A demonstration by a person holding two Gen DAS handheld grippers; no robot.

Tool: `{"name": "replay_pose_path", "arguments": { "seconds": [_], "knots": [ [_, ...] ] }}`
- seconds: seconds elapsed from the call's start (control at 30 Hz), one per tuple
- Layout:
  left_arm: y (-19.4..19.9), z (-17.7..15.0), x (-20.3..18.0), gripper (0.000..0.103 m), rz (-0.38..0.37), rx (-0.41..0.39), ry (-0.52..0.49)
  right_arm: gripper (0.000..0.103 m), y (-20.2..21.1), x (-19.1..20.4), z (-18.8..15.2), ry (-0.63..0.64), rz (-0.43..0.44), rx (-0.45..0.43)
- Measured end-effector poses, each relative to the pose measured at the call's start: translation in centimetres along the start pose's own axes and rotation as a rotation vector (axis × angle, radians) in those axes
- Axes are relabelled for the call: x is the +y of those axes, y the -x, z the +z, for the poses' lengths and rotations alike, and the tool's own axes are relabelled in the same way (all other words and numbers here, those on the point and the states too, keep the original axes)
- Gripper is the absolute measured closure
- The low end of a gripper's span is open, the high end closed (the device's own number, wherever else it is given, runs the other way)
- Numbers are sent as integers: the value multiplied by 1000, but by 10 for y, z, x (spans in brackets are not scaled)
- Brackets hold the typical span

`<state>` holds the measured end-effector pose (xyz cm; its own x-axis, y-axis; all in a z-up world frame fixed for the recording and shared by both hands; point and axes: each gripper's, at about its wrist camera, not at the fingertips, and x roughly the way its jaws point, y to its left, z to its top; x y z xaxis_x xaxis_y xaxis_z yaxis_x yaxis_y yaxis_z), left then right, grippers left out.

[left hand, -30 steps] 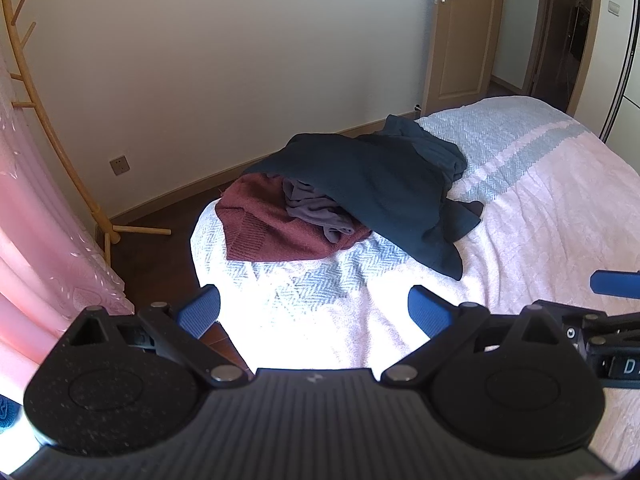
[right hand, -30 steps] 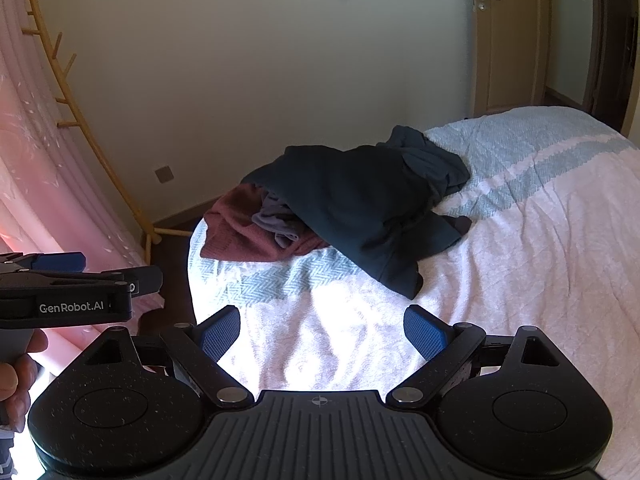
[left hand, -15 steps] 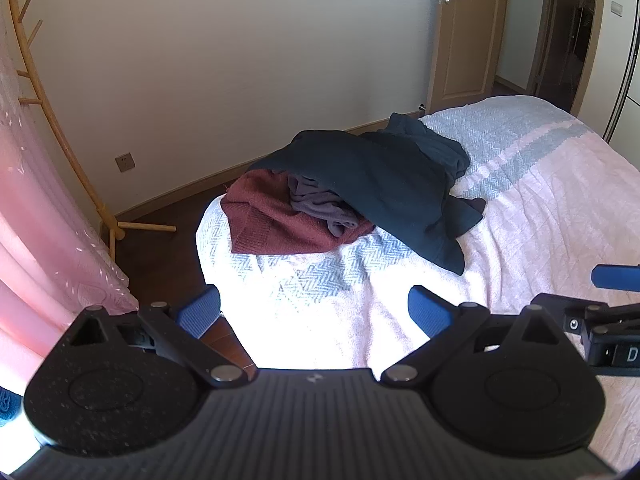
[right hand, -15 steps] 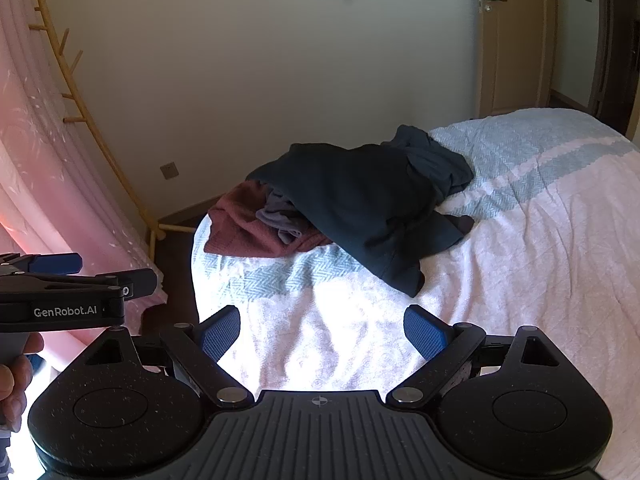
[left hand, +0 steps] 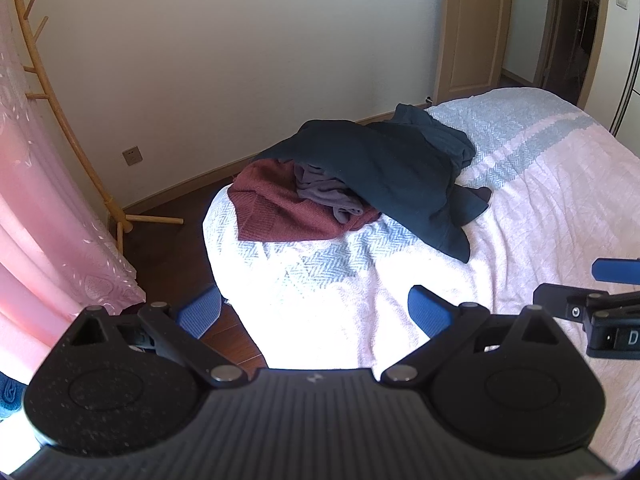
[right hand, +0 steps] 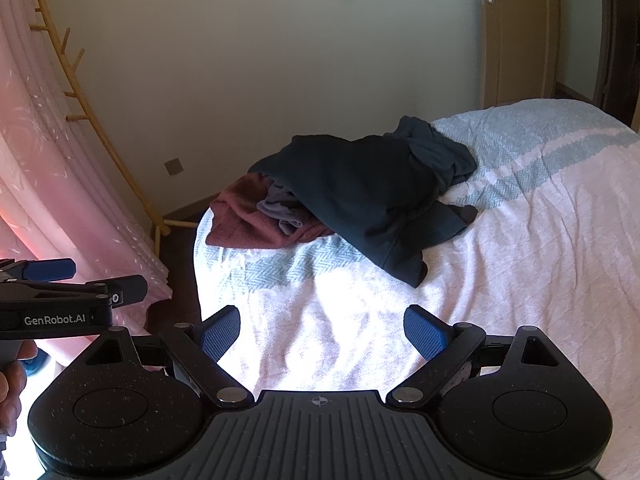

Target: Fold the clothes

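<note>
A heap of clothes lies at the bed's far left corner: a dark navy garment [left hand: 384, 172] [right hand: 360, 192] on top, a grey piece [left hand: 324, 196] [right hand: 280, 208] and a maroon knit [left hand: 276, 208] [right hand: 244, 220] under it. My left gripper [left hand: 314, 312] is open with nothing between its blue pads, held over the bed's near corner, well short of the heap. My right gripper [right hand: 322, 330] is open too and bare, above the bedspread. Each view catches the other gripper at its edge.
The bed [left hand: 540, 208] has a pink and pale blue bedspread. A pink curtain [left hand: 36, 216] and a bamboo coat rack [left hand: 76, 140] stand at the left on dark floor. A closed door [left hand: 468, 28] lies beyond. A hand [right hand: 10, 384] grips the left tool.
Both views have drifted slightly, so the heap sits a little further right and lower in frame. The clothes have not moved and both grippers stay open.
</note>
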<state>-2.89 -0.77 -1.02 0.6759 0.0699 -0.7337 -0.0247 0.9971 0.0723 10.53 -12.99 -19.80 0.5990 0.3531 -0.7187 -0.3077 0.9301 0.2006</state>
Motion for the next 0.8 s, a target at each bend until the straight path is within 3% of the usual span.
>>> {"name": "replay_pose_path", "arguments": {
  "seconds": [0.1,0.23,0.43,0.57,0.8],
  "knots": [
    [-2,-5,-1,4,-2,2,-29,12,-2,-1,-2,-2,3,4],
    [-16,-5,-1,4,-2,-8,-140,12,-10,-4,-7,2,-6,16],
    [-81,29,8,4,-67,-36,-350,12,-36,-10,3,63,-74,3],
    [-148,62,4,4,-93,-140,-646,12,-71,-17,21,140,-135,4],
    [-288,113,14,8,-200,-265,-1164,12,-170,-32,63,238,-202,100]
  ]
}}
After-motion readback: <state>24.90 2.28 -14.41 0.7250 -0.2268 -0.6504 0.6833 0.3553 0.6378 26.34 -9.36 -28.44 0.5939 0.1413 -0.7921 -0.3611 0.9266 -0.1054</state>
